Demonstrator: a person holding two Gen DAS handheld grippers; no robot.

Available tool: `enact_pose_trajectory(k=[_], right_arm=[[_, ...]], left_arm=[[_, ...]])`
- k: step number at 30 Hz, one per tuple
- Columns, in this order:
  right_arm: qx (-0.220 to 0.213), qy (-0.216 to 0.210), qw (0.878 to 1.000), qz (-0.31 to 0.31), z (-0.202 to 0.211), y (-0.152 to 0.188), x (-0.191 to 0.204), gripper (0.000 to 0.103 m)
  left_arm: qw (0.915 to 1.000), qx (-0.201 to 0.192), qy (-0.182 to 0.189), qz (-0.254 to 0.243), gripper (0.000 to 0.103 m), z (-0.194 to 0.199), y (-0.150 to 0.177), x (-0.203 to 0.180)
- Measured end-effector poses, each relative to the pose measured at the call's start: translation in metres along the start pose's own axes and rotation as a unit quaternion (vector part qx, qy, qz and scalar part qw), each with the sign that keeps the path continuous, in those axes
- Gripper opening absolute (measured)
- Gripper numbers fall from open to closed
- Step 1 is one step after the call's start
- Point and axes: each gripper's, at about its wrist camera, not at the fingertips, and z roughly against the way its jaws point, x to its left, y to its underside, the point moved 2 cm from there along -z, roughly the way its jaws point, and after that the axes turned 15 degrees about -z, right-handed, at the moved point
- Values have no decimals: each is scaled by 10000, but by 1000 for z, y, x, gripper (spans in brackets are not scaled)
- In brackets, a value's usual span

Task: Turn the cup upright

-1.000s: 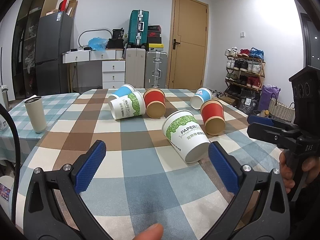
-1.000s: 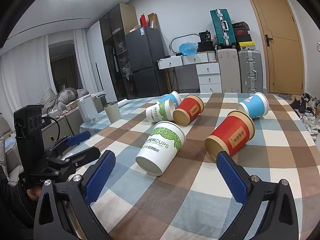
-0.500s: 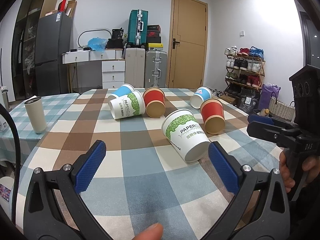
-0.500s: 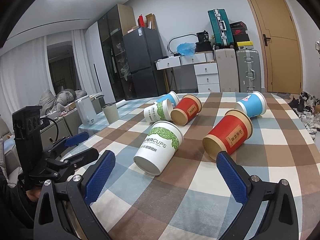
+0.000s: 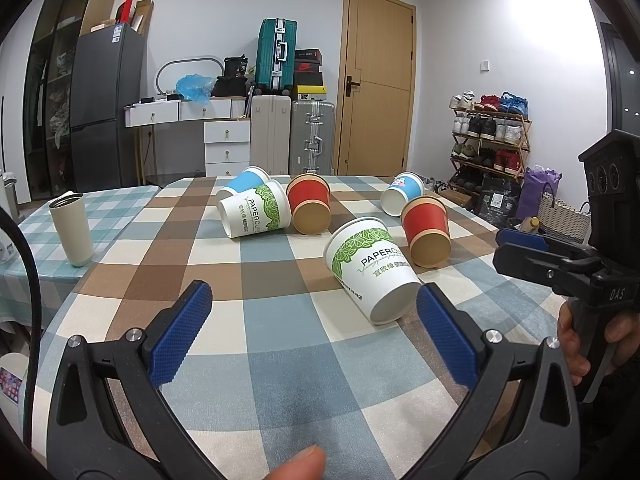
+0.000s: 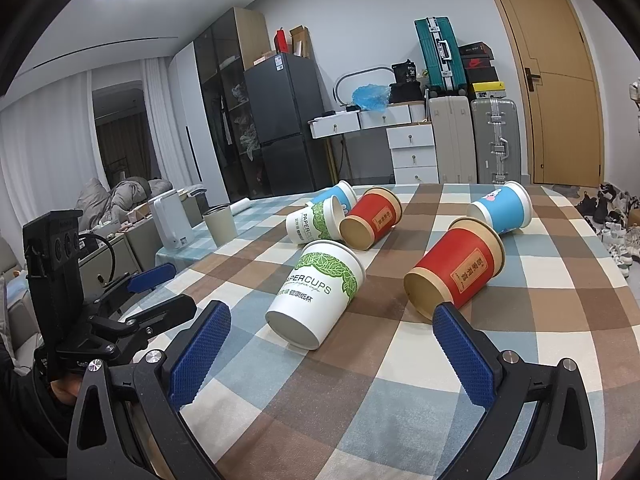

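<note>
Left wrist view: the left gripper (image 5: 312, 322) has its jaws spread wide, gripping nothing — the nearest white paper cup (image 5: 370, 268) lies on its side on the checked tablecloth (image 5: 280, 320), its base just ahead of the right-hand jaw. Right wrist view: the right gripper (image 6: 330, 350) is likewise spread wide and empty, that same cup (image 6: 316, 292) lying between and just beyond its jaws, a red cup (image 6: 454, 272) tipped over ahead of the right-hand jaw. 6 cups lie toppled in all.

Far blue cup (image 5: 240, 183) half hidden behind white cup (image 5: 256, 215), blurred fingertip (image 5: 298, 465) cut off below
</note>
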Motion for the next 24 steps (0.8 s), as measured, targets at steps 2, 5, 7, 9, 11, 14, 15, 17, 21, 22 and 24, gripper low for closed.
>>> enact_pose_trajectory(k=[2, 5, 7, 9, 11, 14, 15, 17, 21, 22, 24], right_arm=[[-3, -4, 10000, 1, 0, 0, 0, 103], [0, 7, 10000, -9, 0, 0, 0, 103], [-7, 12, 10000, -10, 0, 0, -1, 103], [-2, 9, 10000, -10, 0, 0, -1, 103], [-8, 20, 10000, -21, 0, 0, -1, 103], [-19, 38, 10000, -36, 0, 0, -2, 103], [-20, 42, 10000, -39, 0, 0, -3, 103], [-24, 51, 10000, -53, 0, -1, -4, 103], [-44, 68, 9999, -70, 0, 0, -4, 103], [-54, 75, 9999, -77, 0, -1, -4, 103], [-62, 77, 9999, -82, 1, 0, -4, 103]], left_arm=[[10000, 3, -4, -4, 102, 0, 0, -1], [10000, 1, -8, 0, 102, 0, 0, 0], [10000, 4, -5, -9, 102, 0, 0, -1], [10000, 6, -5, -12, 102, 0, 0, -1], [10000, 8, -7, -13, 102, 0, 0, -1], [10000, 10, -6, -10, 102, 0, 0, -1], [10000, 9, -7, -9, 102, 0, 0, -1], [10000, 7, -9, -26, 102, 0, 0, -1], [10000, 24, 5, -20, 102, 1, 0, -2], [10000, 25, 18, -17, 102, 1, 1, -3], [9999, 67, 102, -8, 102, 1, 1, -3]])
